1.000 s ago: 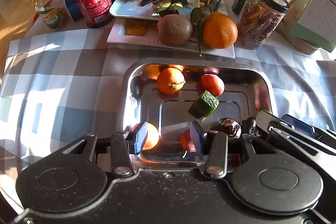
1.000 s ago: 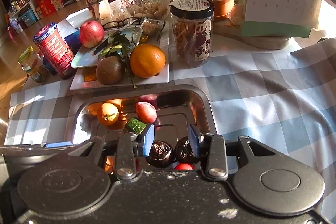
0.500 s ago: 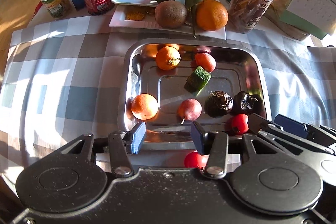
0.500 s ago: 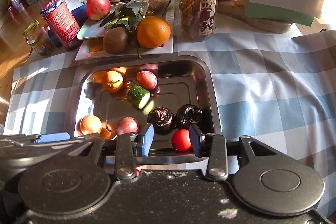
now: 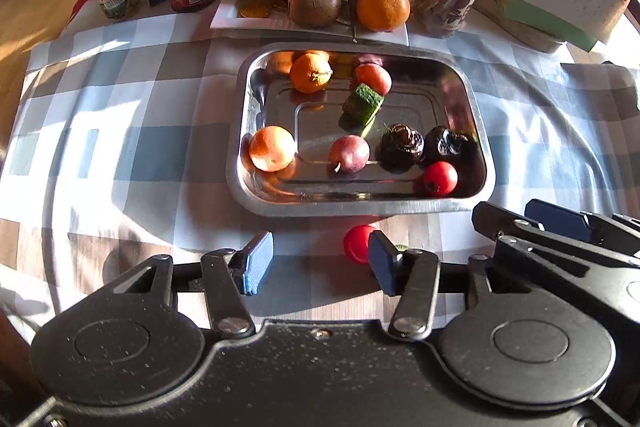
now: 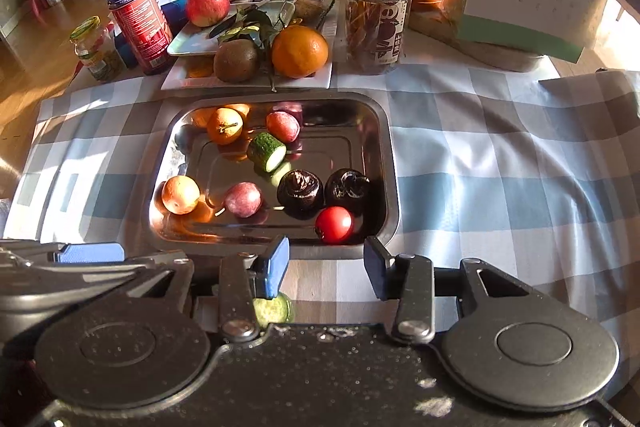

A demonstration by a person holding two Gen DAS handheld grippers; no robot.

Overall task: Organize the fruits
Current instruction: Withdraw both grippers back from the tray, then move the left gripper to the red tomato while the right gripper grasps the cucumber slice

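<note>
Stainless-steel rectangular tray [image 5: 482, 143] held the fruits at twelve o'clock of both grippers, the left gripper [image 5: 316, 263] and right gripper [image 6: 326, 267] having just been opening, jaws parted, gripping nothing.

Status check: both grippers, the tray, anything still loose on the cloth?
Left gripper and right gripper open, jaws just widened, nothing between. Metal tray holds eight pieces. Red tomato and a cucumber piece loose on the cloth, near side of tray.
</note>
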